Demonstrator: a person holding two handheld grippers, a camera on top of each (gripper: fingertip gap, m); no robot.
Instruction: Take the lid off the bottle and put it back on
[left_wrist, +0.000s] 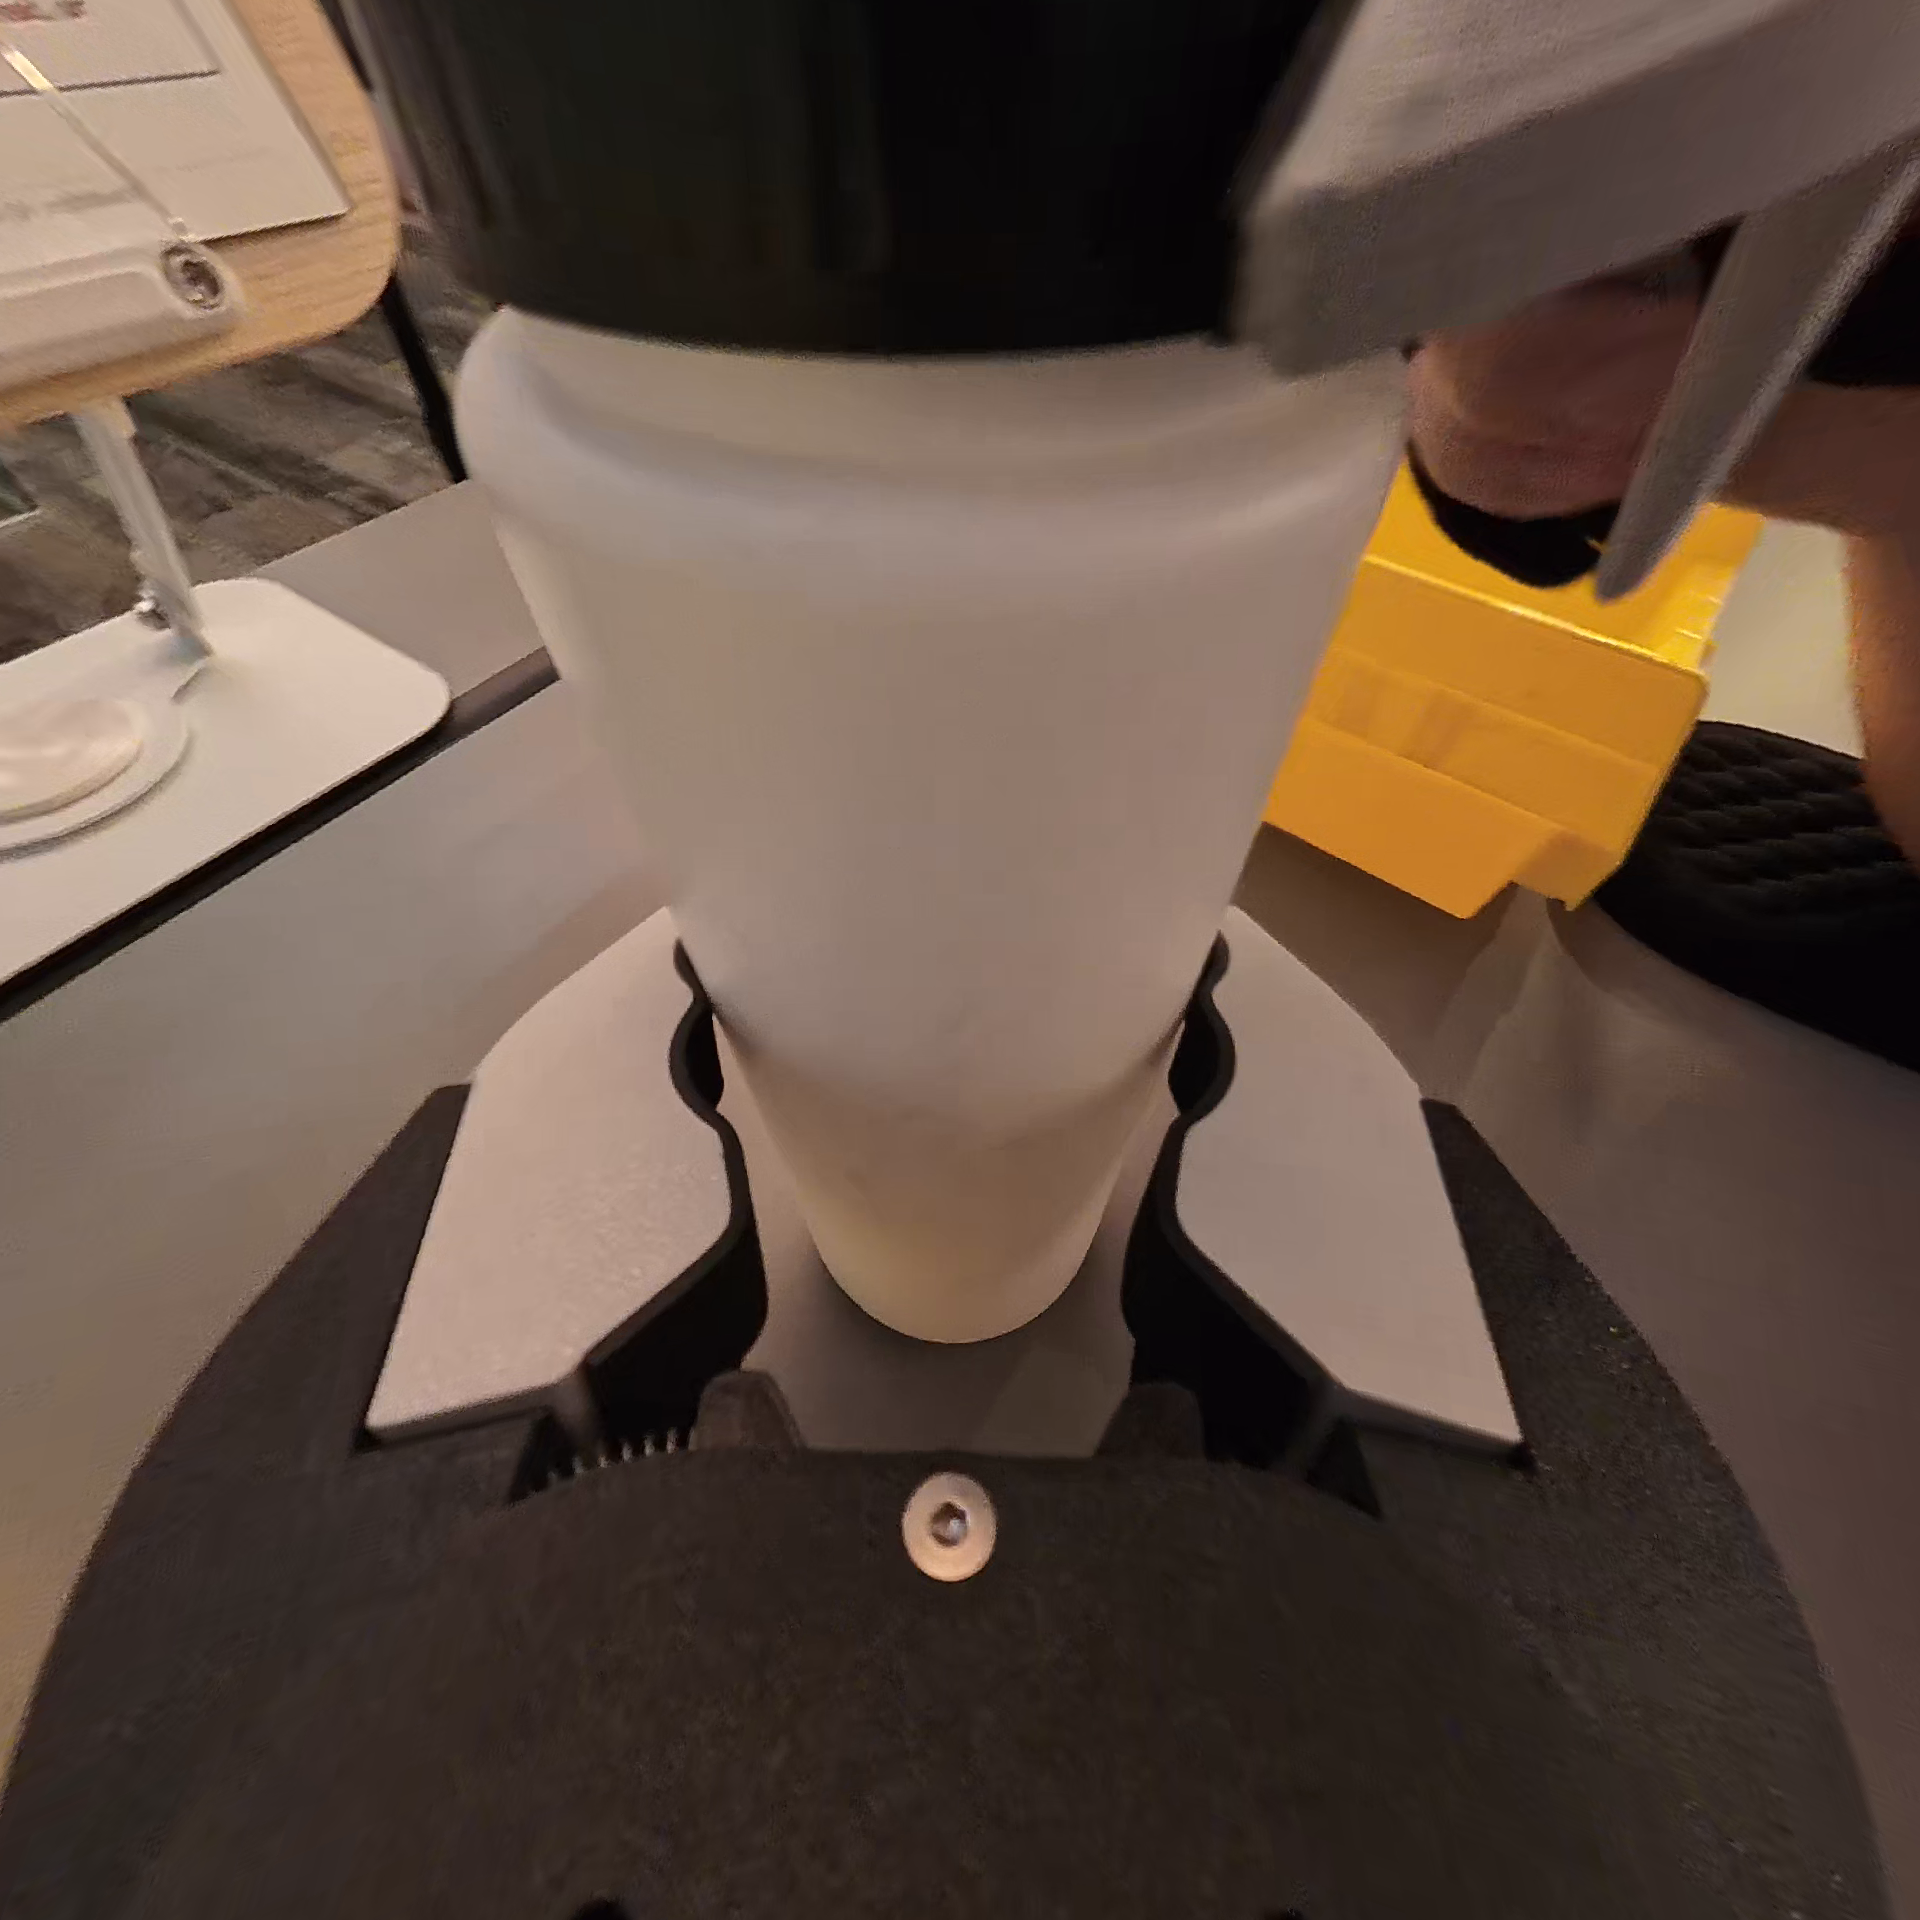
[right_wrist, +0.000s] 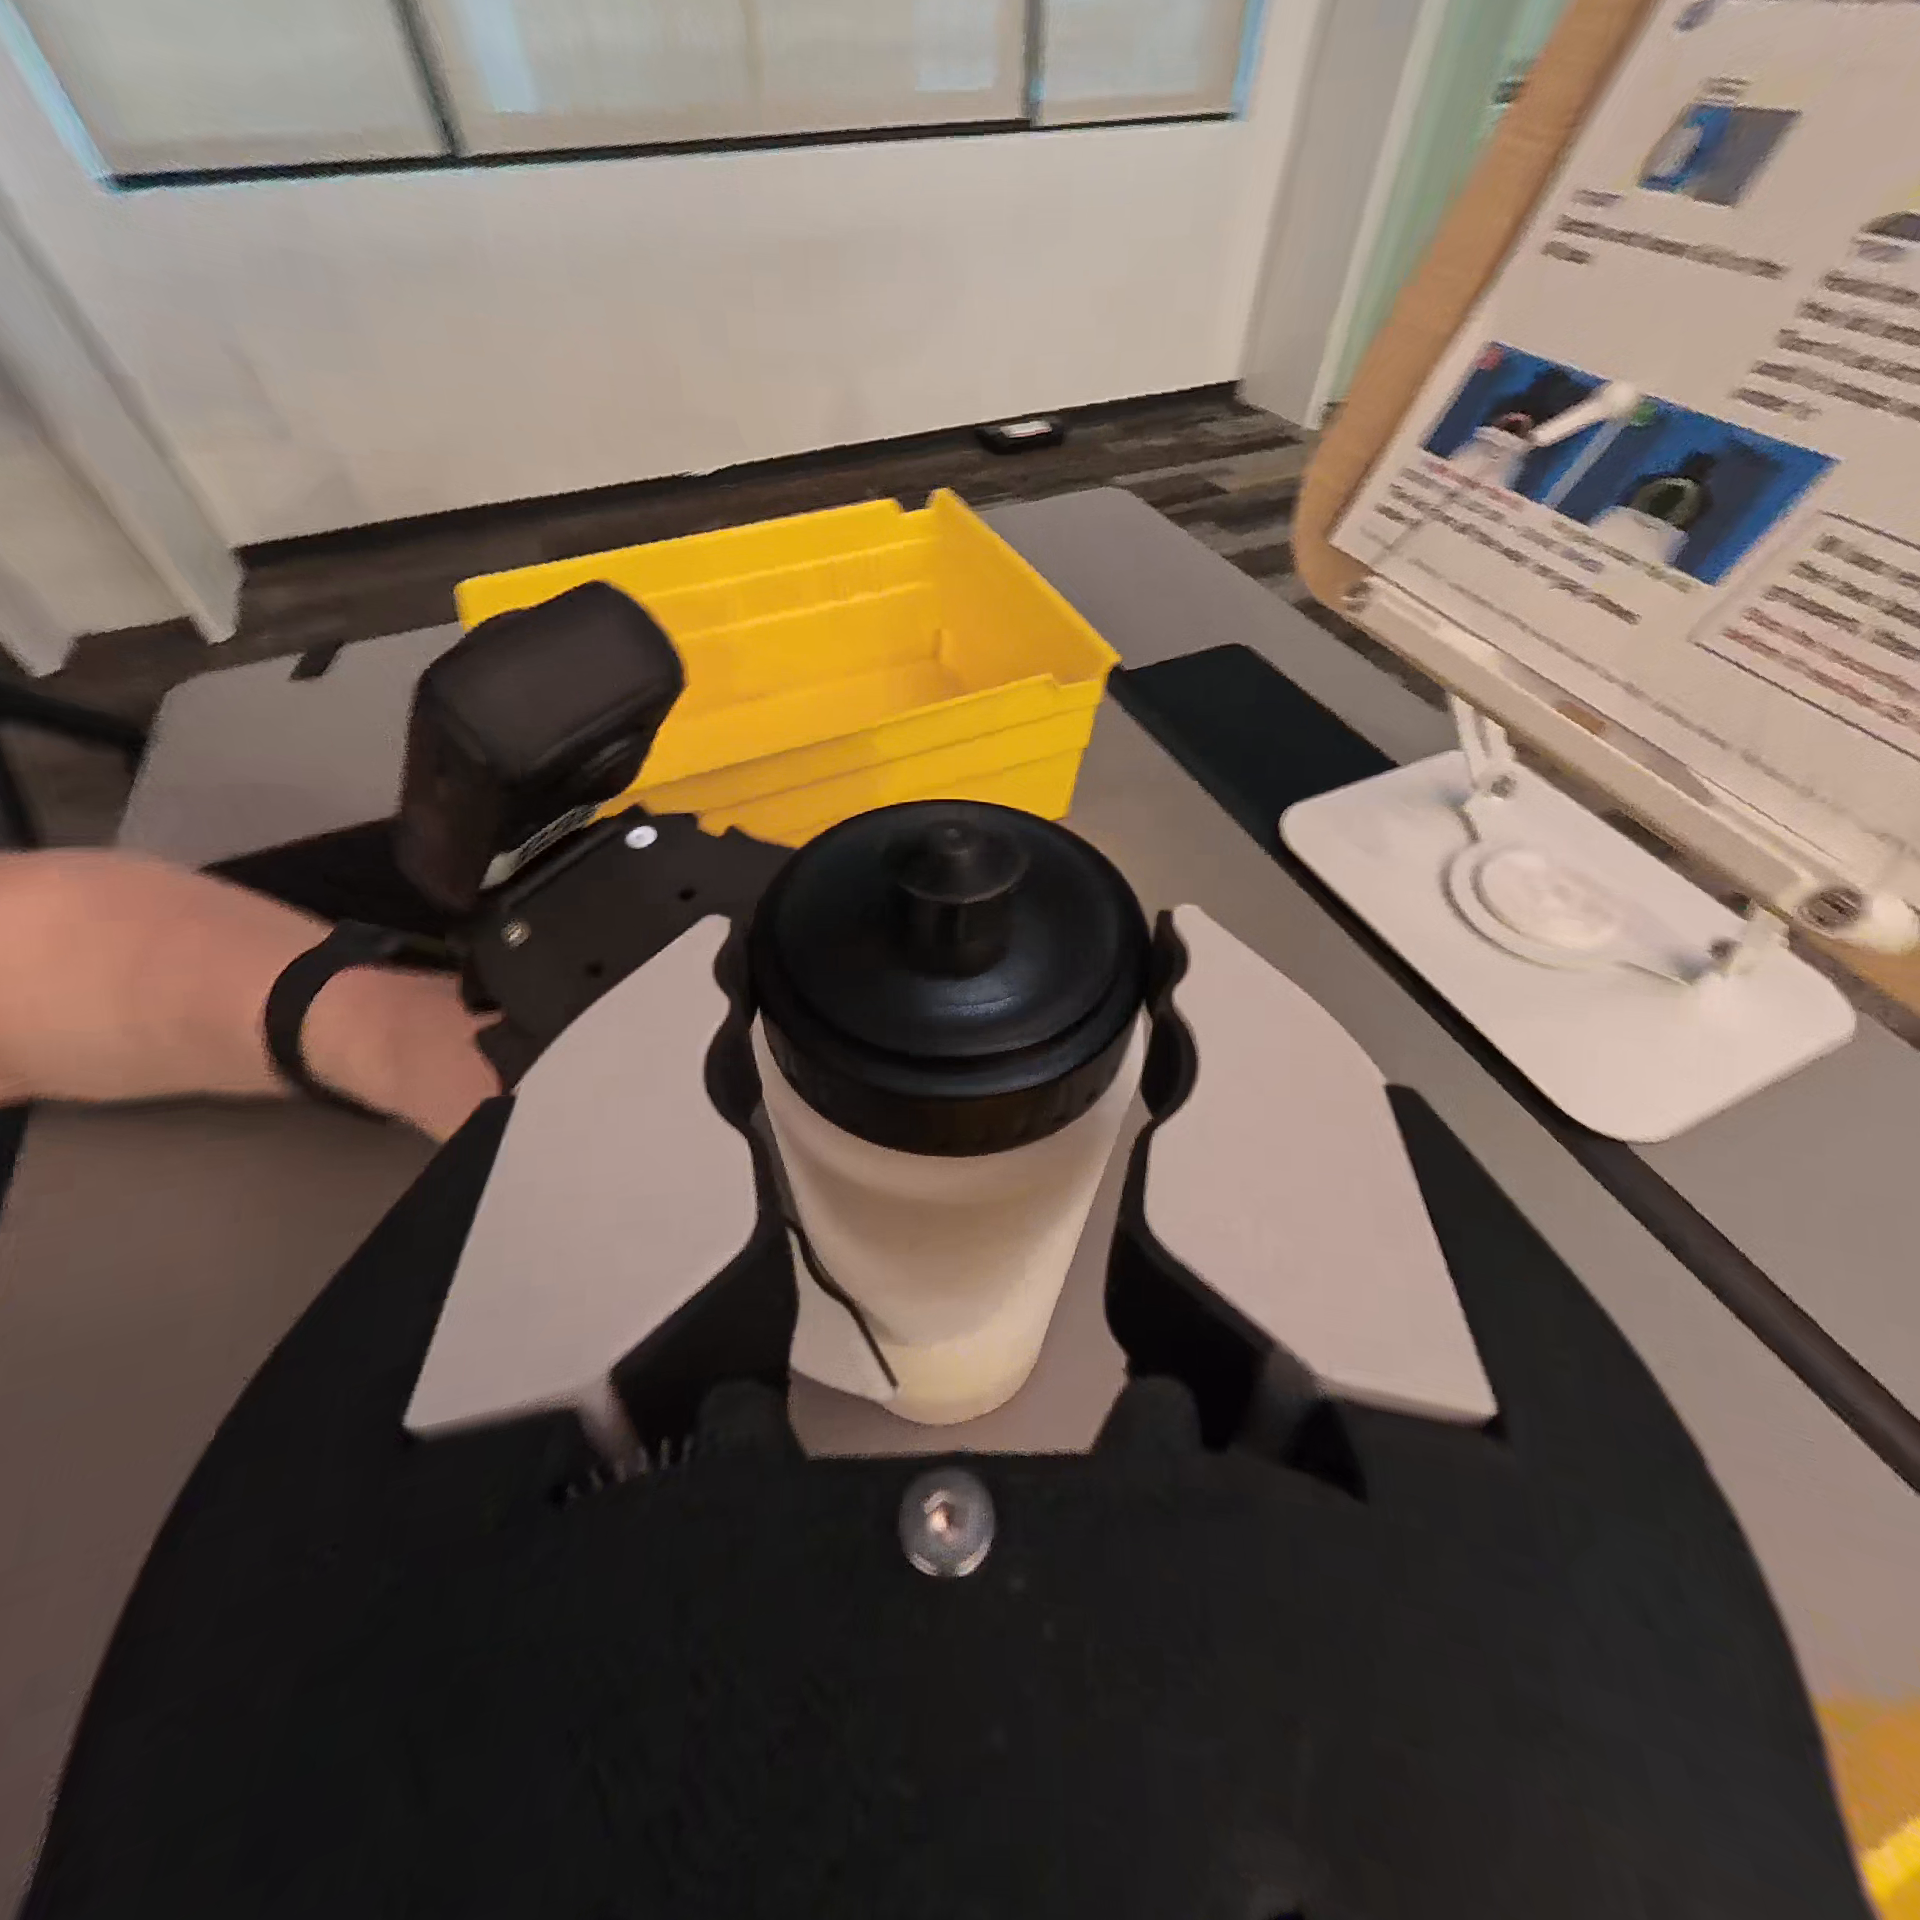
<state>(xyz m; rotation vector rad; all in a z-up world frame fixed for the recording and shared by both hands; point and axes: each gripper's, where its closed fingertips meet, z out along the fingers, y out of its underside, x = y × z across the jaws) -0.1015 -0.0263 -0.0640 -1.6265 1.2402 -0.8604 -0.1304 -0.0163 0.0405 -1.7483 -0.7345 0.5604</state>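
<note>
The white translucent plastic bottle (left_wrist: 935, 790) is held upright on the grey table (left_wrist: 260, 1091), clenched low by the left tool (left_wrist: 951, 1049). Its black domed screw lid (right_wrist: 948, 977) is seated, gripped by the right tool (right_wrist: 948, 1023); whether unscrewing or retightening is underway cannot be told.

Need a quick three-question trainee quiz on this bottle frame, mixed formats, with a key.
1. True or false: the lid is off the bottle.
2. The left gripper is shut on: A) the lid, B) the bottle's white body, C) nothing.
3. Fill in: the open bin on the table behind the bottle is ___ in colour.

Key: 1 false; 2 B; 3 yellow.
</note>
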